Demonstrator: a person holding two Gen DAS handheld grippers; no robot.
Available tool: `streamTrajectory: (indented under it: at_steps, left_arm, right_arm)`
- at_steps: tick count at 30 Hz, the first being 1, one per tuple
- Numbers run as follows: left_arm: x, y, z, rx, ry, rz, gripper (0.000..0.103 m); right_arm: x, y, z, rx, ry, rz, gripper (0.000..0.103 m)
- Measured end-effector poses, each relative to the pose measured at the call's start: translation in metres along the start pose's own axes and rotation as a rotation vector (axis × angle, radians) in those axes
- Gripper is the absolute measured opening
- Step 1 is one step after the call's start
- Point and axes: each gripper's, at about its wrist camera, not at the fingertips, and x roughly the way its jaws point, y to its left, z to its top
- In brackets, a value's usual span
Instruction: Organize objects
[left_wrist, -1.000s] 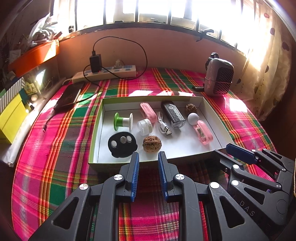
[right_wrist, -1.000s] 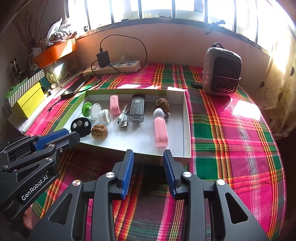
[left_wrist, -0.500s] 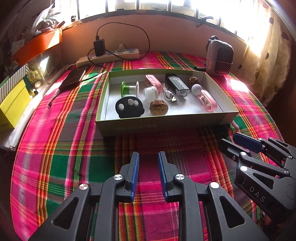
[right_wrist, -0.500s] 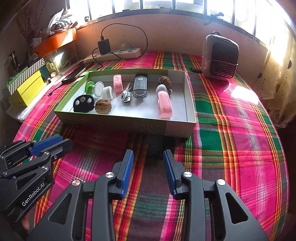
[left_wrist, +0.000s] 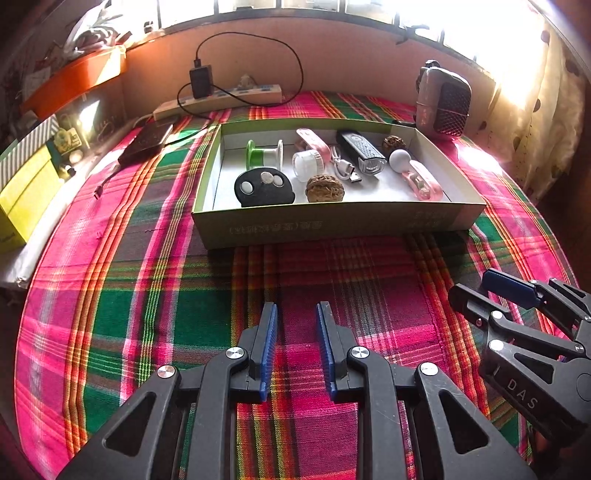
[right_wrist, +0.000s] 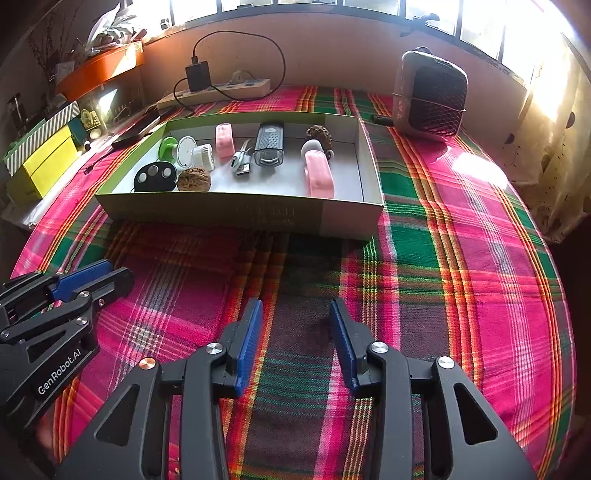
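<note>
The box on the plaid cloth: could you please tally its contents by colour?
In the box:
Pink: 2, pink case, pink case at the back
Black: 2, key fob, bike light
Brown: 2, walnut, carved nut
White: 3, ball, jar, cable
Green: 1, spool
Total: 10

A shallow box (left_wrist: 332, 221) is seen on the plaid cloth (left_wrist: 166, 295), holding a black fob (left_wrist: 263, 188), a walnut (left_wrist: 325, 188), a green spool (left_wrist: 264, 154) and a pink case (left_wrist: 424, 181). The left gripper (left_wrist: 294, 317) is held apart and empty above the cloth, near the right gripper (left_wrist: 491, 291).
</note>
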Motion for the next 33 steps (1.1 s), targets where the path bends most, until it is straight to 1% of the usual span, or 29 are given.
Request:
streamTrajectory:
  at_steps: [1, 6, 8, 10, 12, 16, 33]
  left_arm:
    - [-0.0002, -0.0003, -0.0006, -0.001, -0.004, 0.003, 0.020]
    - [-0.0005, -0.0058, -0.0039, 0.017, -0.025, 0.028, 0.023]
    - [-0.0003, -0.0060, -0.0041, 0.008, -0.030, 0.031, 0.023]
    - [-0.0001, -0.0059, -0.0038, 0.001, -0.032, 0.035, 0.024]
    - [0.0003, -0.0081, -0.0041, 0.002, -0.037, 0.046, 0.025]
    - [0.0009, -0.0084, -0.0038, -0.007, -0.039, 0.049, 0.026]
    - [0.0016, -0.0098, -0.0042, -0.002, -0.039, 0.057, 0.026]
  right_arm:
    - [0.0003, -0.0002, -0.0002, 0.000, 0.002, -0.001, 0.050]
    - [-0.0004, -0.0012, -0.0017, 0.003, -0.006, -0.001, 0.051]
    - [-0.0003, -0.0017, -0.0021, 0.004, -0.010, -0.004, 0.053]
    - [-0.0001, -0.0033, -0.0026, 0.009, -0.015, -0.008, 0.058]
    - [0.0002, -0.0054, -0.0032, 0.016, -0.020, -0.010, 0.061]
    - [0.0001, -0.0071, -0.0040, 0.017, -0.026, -0.014, 0.063]
    - [-0.0004, -0.0080, -0.0040, 0.025, -0.025, -0.022, 0.065]
